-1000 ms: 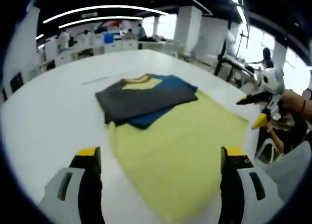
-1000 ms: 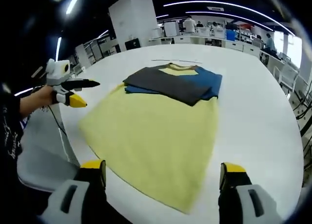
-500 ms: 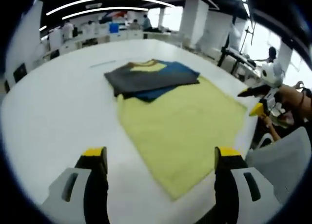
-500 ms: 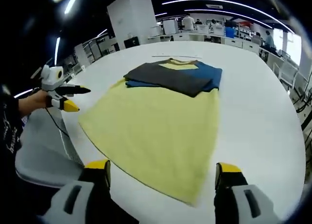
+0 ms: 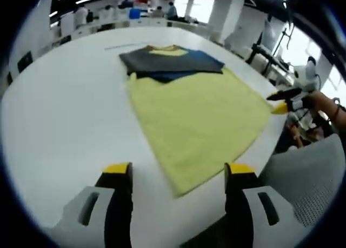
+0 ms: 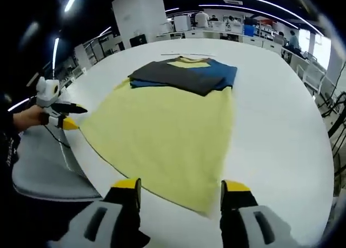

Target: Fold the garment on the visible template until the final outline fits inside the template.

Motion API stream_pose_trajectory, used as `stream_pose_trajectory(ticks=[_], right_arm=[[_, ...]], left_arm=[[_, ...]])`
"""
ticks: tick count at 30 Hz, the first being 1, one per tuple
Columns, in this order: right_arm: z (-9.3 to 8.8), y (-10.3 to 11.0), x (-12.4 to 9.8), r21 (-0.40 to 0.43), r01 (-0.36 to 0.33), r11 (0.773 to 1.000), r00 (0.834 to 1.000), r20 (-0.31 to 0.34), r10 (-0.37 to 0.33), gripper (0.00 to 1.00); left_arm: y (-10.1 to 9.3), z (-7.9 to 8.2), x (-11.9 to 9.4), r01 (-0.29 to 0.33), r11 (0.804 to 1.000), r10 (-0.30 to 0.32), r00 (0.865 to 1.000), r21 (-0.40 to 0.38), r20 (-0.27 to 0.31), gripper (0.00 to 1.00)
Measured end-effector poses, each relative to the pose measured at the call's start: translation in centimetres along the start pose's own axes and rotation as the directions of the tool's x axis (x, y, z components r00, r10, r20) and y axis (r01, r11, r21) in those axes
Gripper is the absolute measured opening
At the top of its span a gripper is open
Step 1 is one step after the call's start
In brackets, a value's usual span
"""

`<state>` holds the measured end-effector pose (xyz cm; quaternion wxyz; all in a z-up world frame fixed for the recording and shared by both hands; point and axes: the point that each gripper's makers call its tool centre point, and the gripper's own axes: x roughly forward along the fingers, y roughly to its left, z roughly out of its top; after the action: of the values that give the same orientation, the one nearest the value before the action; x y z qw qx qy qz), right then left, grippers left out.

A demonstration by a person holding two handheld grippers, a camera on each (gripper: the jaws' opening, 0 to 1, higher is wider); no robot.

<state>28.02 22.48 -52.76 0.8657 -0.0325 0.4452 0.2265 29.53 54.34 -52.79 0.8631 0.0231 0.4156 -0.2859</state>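
A: In the left gripper view, where was the garment (image 5: 197, 115)?
B: Spread long on the table (image 5: 59, 124), its near corner just ahead of the left claw (image 5: 178, 175), jaws apart, empty.
A: And the right gripper view?
B: Near hem right before the right claw (image 6: 181, 189), also agape and empty; dark folded end farthest.

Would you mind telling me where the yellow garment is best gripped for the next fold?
Probably the two near hem corners of the yellow garment, one per gripper, coming in low from the near table edge. The hem lies flat and free there, while the far end is covered by folded dark sleeves.
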Motion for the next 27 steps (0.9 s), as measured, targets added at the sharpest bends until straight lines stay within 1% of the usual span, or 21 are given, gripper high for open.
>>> stream_pose_trajectory(ticks=[3,5,7,8,10,12,14,16,18,22,25,27], right_arm=[[-0.6,-0.2,0.0,0.015,0.008,1.0,1.0,-0.024,-0.007,0.48],[-0.8,-0.4,-0.1,0.023,0.015,1.0,1.0,-0.028,-0.015,0.44],[-0.9,-0.5,-0.1,0.041,0.02,0.999,0.999,-0.025,-0.019,0.4],[-1.0,-0.6,-0.1,0.056,0.024,0.998,0.999,-0.025,-0.023,0.37],[-1.1,-0.9,-0.1,0.07,0.037,0.997,0.999,-0.029,-0.035,0.33],[-1.3,-1.1,-0.1,0.07,0.048,0.996,0.998,-0.036,-0.046,0.3],[-1.5,-1.3,-0.1,0.067,0.056,0.996,0.998,-0.04,-0.053,0.27],[-1.5,-1.5,-0.1,0.079,0.061,0.995,0.998,-0.033,-0.059,0.24],[-1.4,-1.7,-0.1,0.094,0.068,0.993,0.998,-0.024,-0.066,0.22],[-1.5,-2.1,0.0,0.103,0.077,0.992,0.997,-0.014,-0.076,0.17],[-1.5,-2.4,0.0,0.106,0.085,0.991,0.996,-0.015,-0.084,0.12],[-1.5,-2.5,0.0,0.109,0.09,0.99,0.996,-0.012,-0.089,0.1]], left_arm=[[0.0,-0.2,0.0,-0.004,1.0,0.004,1.0,-0.017,0.0,0.52],[0.2,-0.4,-0.1,-0.02,0.999,0.02,1.0,-0.033,-0.006,0.46],[0.2,-0.8,-0.3,-0.029,0.997,0.028,0.999,-0.072,-0.02,0.4],[0.1,-0.8,-0.3,-0.023,0.997,0.022,1.0,-0.077,-0.017,0.38],[0.1,-0.9,-0.3,-0.032,0.996,0.031,0.999,-0.083,-0.017,0.33],[0.2,-1.1,-0.3,-0.039,0.995,0.037,0.999,-0.088,-0.023,0.3],[0.2,-1.3,-0.4,-0.045,0.993,0.042,0.999,-0.108,-0.029,0.27],[0.3,-1.4,-0.5,-0.052,0.992,0.048,0.998,-0.116,-0.037,0.22],[0.6,-1.5,-0.7,-0.079,0.99,0.074,0.996,-0.12,-0.048,0.16],[0.6,-1.5,-0.6,-0.081,0.987,0.075,0.996,-0.139,-0.046,0.15],[0.3,-2.1,-0.5,-0.083,0.985,0.073,0.995,-0.149,-0.071,0.1],[0.1,-2.3,-0.5,-0.083,0.985,0.072,0.995,-0.152,-0.075,0.1]])
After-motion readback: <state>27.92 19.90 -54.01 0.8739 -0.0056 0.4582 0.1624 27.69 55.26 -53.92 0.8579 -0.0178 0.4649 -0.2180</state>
